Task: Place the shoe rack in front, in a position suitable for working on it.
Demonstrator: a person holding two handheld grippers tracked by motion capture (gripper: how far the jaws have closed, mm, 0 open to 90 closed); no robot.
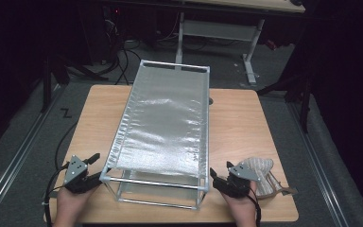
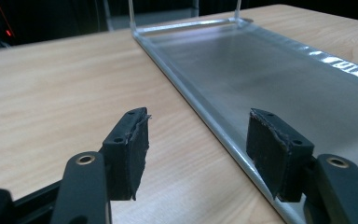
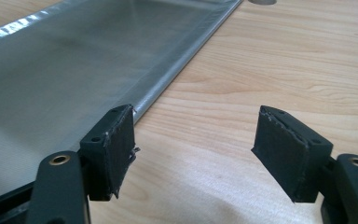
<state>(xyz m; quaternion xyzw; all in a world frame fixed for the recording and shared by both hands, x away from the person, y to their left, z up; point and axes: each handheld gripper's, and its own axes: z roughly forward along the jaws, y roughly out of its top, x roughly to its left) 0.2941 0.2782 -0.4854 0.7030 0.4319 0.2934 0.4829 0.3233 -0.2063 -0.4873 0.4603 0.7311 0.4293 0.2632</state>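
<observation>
In the high view, your hands enter from the bottom edge and are cut off at the wrists; your left gripper (image 1: 89, 169) rests near the left front corner of the silver rack (image 1: 163, 127), and your right gripper (image 1: 220, 178) near its right front corner, neither touching it. The rack is a white tube frame with a shiny silver sheet stretched over the top, standing in the middle of the wooden worktop (image 1: 99, 113). A quilted oven mitt (image 1: 260, 172) lies just behind your right gripper, partly hidden by its grey plate. The room around is dark; you can make out a grey floor, cables and the legs of another table (image 1: 250, 56), but little more. In the left gripper view, your jaws stand wide apart with nothing between them, and the lower edge of the rack (image 2: 205, 112) runs between the two pads (image 2: 130, 154). In the right gripper view, the jaws are also released and empty, over bare wood, with the rack's edge (image 3: 168, 84) behind the left pad (image 3: 114, 149).
</observation>
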